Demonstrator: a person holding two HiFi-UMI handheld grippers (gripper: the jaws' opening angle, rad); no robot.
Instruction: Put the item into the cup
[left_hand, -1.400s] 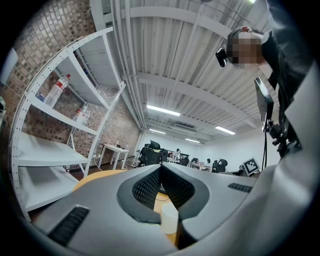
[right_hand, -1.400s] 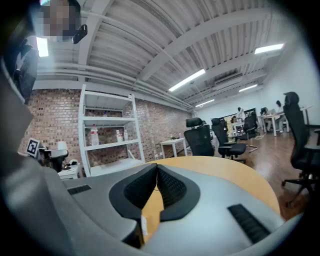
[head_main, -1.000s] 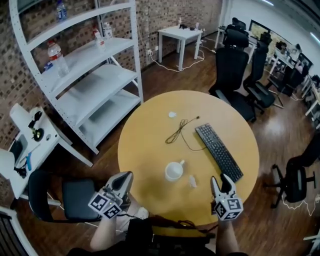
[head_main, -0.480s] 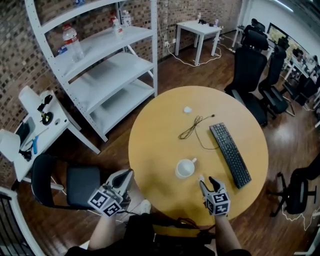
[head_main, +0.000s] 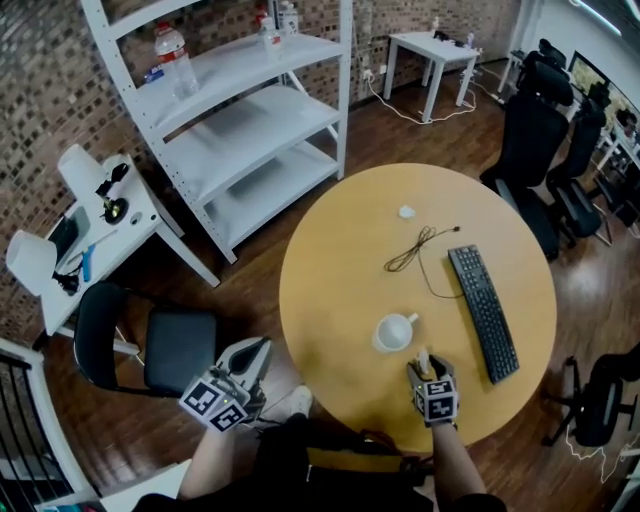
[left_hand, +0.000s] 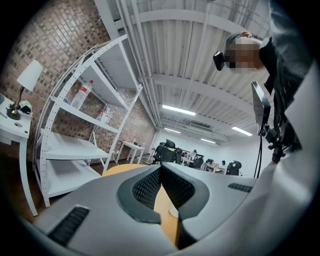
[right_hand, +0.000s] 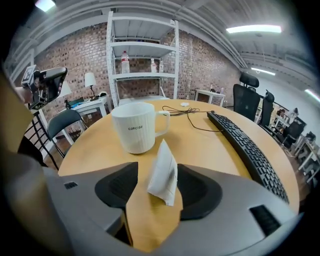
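The right claw (right_hand: 154, 186) rests low over the near edge of the round desk (head_main: 330, 290). Its 2 jaws are opening and stand spread wide. A small white packet (right_hand: 164, 174) stands upright on the desk between them. It is close to the right pad and a clear gap separates it from the left pad, so it is not pinched. In the head view the packet (head_main: 422, 357) shows just ahead of this claw (head_main: 427, 368). Just beyond the packet stands the white cup (right_hand: 136, 127), upright, with its handle pointing right and its mouth open. The packet is outside the cup (head_main: 393, 332) and near it. To the right of the cup a black keyboard (head_main: 484, 312) lies on the desk, running away from the person. Farther out a thin black cable (head_main: 415, 250) lies in a loose loop, and a small white round thing (head_main: 406, 212) sits near the far edge. The left claw (left_hand: 160, 169) is off the desk, well apart from the cup, and its jaws are pressed together with nothing between them. In the head view it (head_main: 255, 352) hangs over the floor at the person's left, beside a black chair (head_main: 160, 345). Beyond the chair stands a white shelf (head_main: 250, 110) against the brick wall, with a bottle (head_main: 172, 55) on an upper level.
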